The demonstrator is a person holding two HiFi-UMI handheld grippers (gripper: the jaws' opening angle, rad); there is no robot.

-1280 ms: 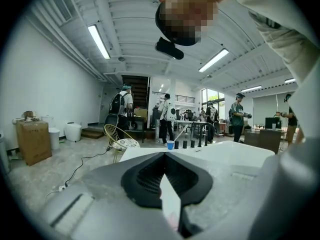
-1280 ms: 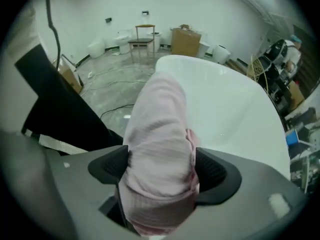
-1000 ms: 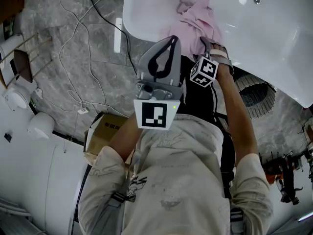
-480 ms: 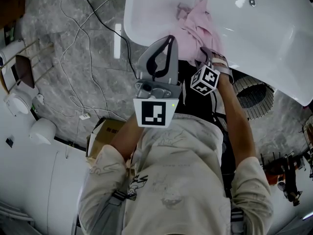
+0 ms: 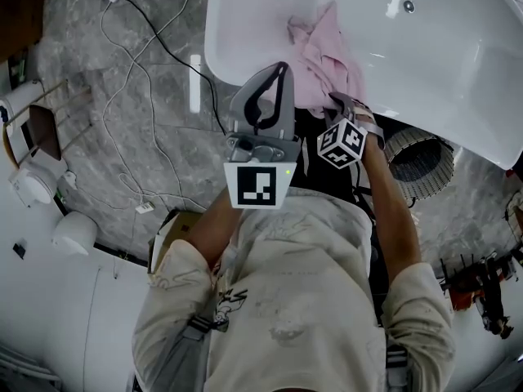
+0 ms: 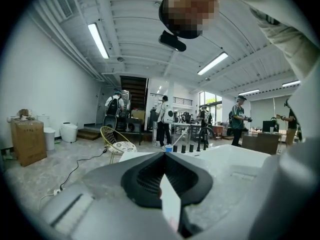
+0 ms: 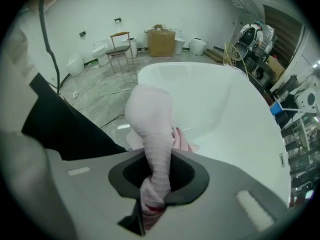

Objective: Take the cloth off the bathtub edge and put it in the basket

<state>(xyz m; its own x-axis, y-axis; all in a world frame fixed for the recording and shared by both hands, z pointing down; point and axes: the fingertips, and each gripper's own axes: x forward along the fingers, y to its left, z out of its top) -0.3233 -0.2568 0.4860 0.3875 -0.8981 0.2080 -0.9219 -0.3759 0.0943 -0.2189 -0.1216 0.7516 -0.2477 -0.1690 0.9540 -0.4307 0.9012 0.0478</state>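
Presently, setting: a person stands over a white bathtub point(image 5: 458, 72) on a grey stone-pattern floor point(image 5: 98, 137), with a tool in each hand.
Right tool point(image 7: 155, 191): points steeply down at the tub's near rim. Its jaws have just been closing and now pinch a bunched end of the pink cloth point(image 7: 150, 119).
Right tool, head view point(image 5: 341, 103): its tip sits at the lower edge of the cloth, and its marker cube is just below.
Cloth point(image 5: 327, 51): crumpled over the near rim of the bathtub, with its upper part lying inside the basin. In the right gripper view it rises from the jaws as a twisted roll, with the tub point(image 7: 225, 109) beyond it.
Left tool point(image 5: 282, 68): held roughly level beside the right one, with its tip over the tub rim and clear of the cloth.
Left tool, own view point(image 6: 167, 184): the jaws stand together with nothing between them.
Basket point(image 5: 418, 158): a round woven one on the floor, close against the tub's outer wall, to the right of the right forearm and apart from the cloth.
Floor clutter: black and white cables point(image 5: 139, 64) trail left of the tub, and a cardboard box point(image 5: 167, 235) sits near the person's left elbow.
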